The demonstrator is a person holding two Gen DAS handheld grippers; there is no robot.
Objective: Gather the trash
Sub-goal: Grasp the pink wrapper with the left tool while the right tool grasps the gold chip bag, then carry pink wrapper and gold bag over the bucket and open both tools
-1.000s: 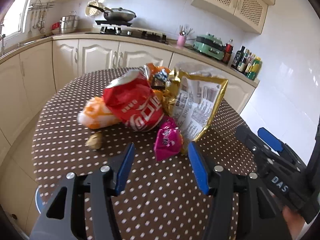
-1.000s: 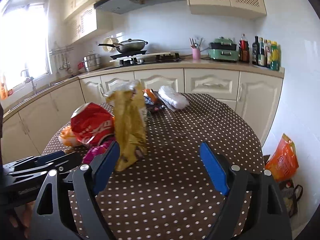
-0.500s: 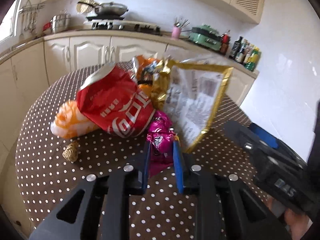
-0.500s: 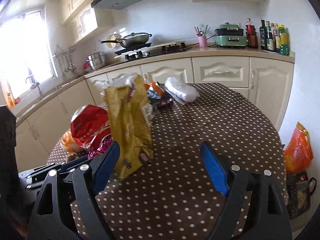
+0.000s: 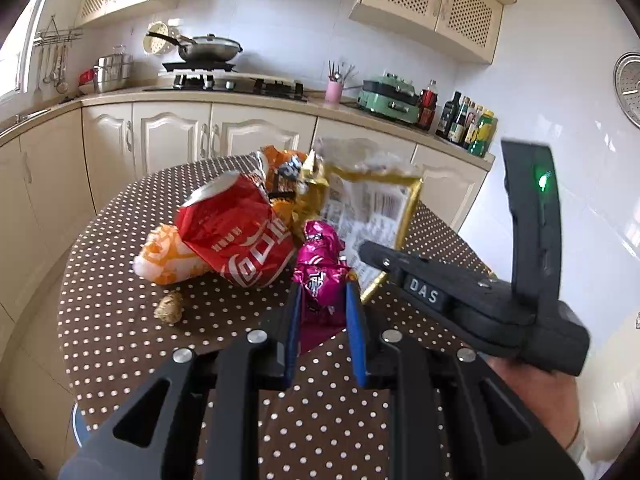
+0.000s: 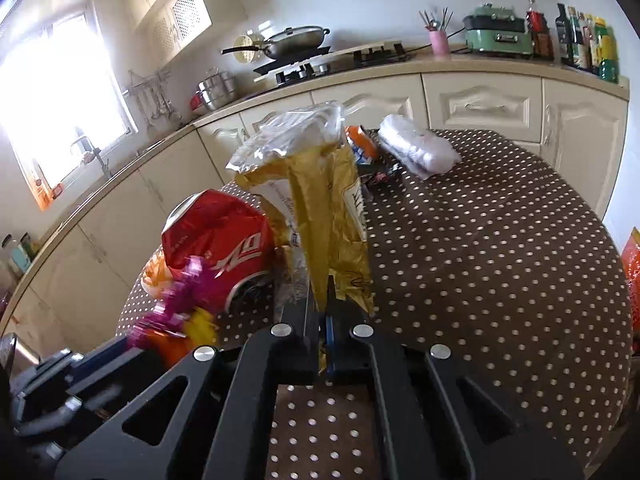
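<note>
Left tongs (image 5: 320, 312) clench the pink wrapper (image 5: 320, 268) — right tongs (image 6: 320, 316) pinch the gold bag (image 6: 328, 220) at its bottom edge.

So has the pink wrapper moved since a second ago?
Yes. The pink wrapper now sits up between the left claw pads, higher against the red bag than before.

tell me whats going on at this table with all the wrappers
A person is clearing snack trash off a polka-dot table with a handheld gripper in each hand. The left gripper is clamped on a pink candy wrapper. The right gripper has just snapped shut on the bottom edge of a gold snack bag. A red chip bag, an orange bag and a clear plastic bag still lie on the table.
</note>
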